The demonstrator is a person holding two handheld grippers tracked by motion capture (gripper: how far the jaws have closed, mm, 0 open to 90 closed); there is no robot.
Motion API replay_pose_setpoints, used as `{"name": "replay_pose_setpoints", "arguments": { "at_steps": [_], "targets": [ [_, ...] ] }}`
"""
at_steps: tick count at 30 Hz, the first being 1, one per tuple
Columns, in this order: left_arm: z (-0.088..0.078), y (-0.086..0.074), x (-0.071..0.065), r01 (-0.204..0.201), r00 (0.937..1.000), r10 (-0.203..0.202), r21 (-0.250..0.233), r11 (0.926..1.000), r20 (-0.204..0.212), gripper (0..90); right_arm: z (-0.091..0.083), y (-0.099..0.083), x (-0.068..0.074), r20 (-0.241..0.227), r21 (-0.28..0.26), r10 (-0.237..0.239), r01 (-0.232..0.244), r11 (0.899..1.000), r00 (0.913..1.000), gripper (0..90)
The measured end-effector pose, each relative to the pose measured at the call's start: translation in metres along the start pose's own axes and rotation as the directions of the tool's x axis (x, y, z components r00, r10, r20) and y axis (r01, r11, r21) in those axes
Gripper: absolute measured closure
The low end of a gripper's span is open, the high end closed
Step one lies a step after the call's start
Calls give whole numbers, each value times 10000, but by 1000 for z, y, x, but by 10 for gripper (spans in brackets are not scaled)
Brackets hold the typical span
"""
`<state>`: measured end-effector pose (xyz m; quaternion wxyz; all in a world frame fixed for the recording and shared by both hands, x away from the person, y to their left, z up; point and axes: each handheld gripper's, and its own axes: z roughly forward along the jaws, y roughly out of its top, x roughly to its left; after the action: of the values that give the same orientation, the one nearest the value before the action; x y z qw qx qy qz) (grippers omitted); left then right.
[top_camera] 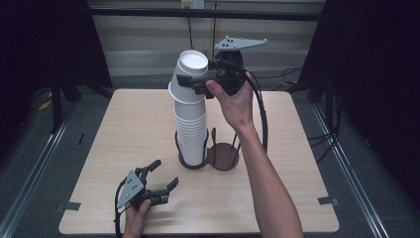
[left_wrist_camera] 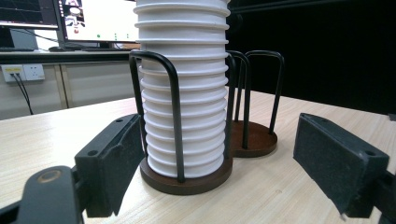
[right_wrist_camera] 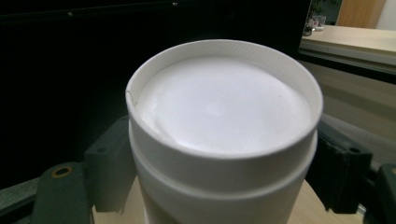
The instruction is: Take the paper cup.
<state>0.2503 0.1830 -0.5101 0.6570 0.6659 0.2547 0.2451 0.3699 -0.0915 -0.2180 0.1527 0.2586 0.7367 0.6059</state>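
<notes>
White paper cups [top_camera: 191, 131], upside down, form a tall stack in the left bay of the dark wire cup holder [top_camera: 224, 157] at mid-table. Right gripper [top_camera: 194, 83], above the holder, has its jaws clamped on the top cup [top_camera: 190, 74], tilted at the stack's head. Left gripper [top_camera: 165, 175] rests on the table [top_camera: 297, 163] near-left of the holder, jaws spread, holding nothing.
</notes>
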Motion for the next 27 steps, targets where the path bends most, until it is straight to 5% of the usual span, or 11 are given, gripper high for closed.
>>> {"name": "replay_pose_setpoints", "arguments": {
  "at_steps": [27],
  "targets": [
    [0,0,0,-6,10000,6,0,10000,20,158,-26,0,2,-5,-1514,276,-273,9881,9996,205]
  ]
}}
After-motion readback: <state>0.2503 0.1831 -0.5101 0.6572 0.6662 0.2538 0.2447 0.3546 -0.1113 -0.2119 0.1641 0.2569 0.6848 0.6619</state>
